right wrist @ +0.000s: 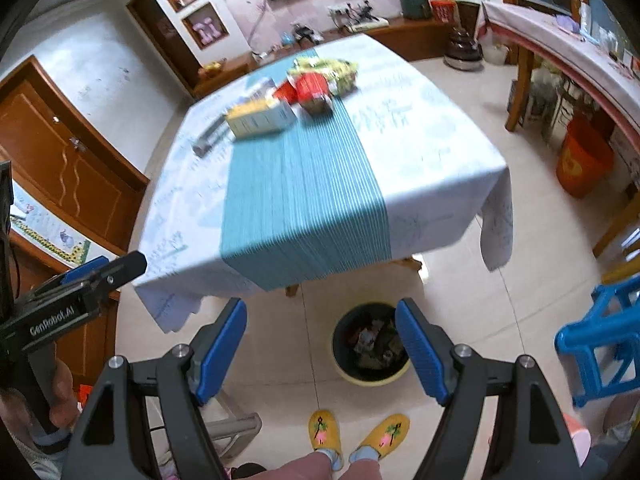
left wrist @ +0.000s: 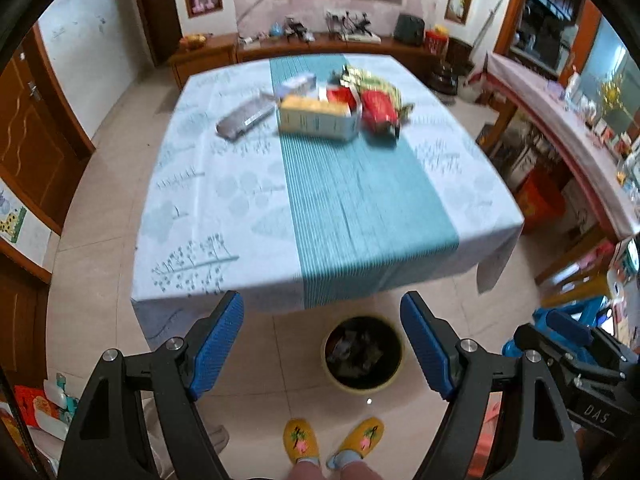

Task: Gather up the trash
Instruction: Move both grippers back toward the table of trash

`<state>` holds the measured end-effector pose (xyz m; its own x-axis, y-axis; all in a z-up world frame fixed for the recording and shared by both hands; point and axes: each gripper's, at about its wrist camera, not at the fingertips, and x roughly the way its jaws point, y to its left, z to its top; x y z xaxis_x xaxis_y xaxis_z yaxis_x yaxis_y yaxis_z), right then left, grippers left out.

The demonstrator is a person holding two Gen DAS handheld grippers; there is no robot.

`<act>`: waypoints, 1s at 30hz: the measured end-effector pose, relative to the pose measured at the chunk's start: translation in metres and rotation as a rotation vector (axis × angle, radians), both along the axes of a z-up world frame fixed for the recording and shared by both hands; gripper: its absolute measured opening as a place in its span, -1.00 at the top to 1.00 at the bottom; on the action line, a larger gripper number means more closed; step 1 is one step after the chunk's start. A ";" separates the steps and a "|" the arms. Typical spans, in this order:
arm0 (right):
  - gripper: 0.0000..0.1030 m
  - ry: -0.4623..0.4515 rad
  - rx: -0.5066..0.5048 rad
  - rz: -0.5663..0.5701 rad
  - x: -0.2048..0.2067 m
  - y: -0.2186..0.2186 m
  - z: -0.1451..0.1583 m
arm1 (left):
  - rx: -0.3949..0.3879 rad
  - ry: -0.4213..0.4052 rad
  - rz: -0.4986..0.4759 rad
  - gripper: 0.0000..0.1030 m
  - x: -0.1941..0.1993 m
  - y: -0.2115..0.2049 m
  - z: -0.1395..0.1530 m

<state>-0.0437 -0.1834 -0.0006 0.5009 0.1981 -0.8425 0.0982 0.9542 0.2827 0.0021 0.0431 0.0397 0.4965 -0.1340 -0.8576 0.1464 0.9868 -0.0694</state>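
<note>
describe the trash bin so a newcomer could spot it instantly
Start at the big table with the teal-striped cloth, then drop to the tiled floor at its near edge. The trash bin stands there, just ahead of the yellow slippers: round, pale yellow rim, dark liner, wrappers already inside.

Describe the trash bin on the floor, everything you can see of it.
The trash bin is a round, open-topped tub with a pale yellow outer wall and rim, seemingly plastic, and a dark inside. It stands upright on the tiled floor just in front of the table's near edge, ahead of the person's yellow slippers. Crumpled wrappers and scraps already lie in it, too blurred to identify. It has no lid. Nothing touches it but the floor; both grippers are above it, apart.
</note>
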 end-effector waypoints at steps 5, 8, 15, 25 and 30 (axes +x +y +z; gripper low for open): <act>-0.50 -0.047 -0.008 0.056 0.007 0.000 0.019 | 0.006 -0.042 0.044 -0.53 -0.003 0.001 0.021; -0.50 -0.078 -0.012 0.087 0.012 -0.001 0.028 | 0.007 -0.065 0.090 -0.53 -0.003 0.005 0.031; -0.50 -0.125 0.003 0.151 0.029 -0.004 0.038 | 0.003 -0.076 0.195 -0.53 -0.003 0.022 0.043; -0.50 -0.136 0.011 0.201 0.068 0.012 0.037 | -0.009 -0.062 0.251 -0.53 0.036 0.051 0.038; -0.50 -0.121 -0.022 0.206 0.100 0.028 0.030 | -0.017 -0.054 0.204 -0.53 0.084 0.068 0.030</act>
<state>0.0559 -0.1558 0.0290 0.5494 0.2892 -0.7839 -0.1330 0.9565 0.2597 0.0858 0.1113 0.0699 0.5602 -0.0398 -0.8274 -0.0526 0.9951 -0.0835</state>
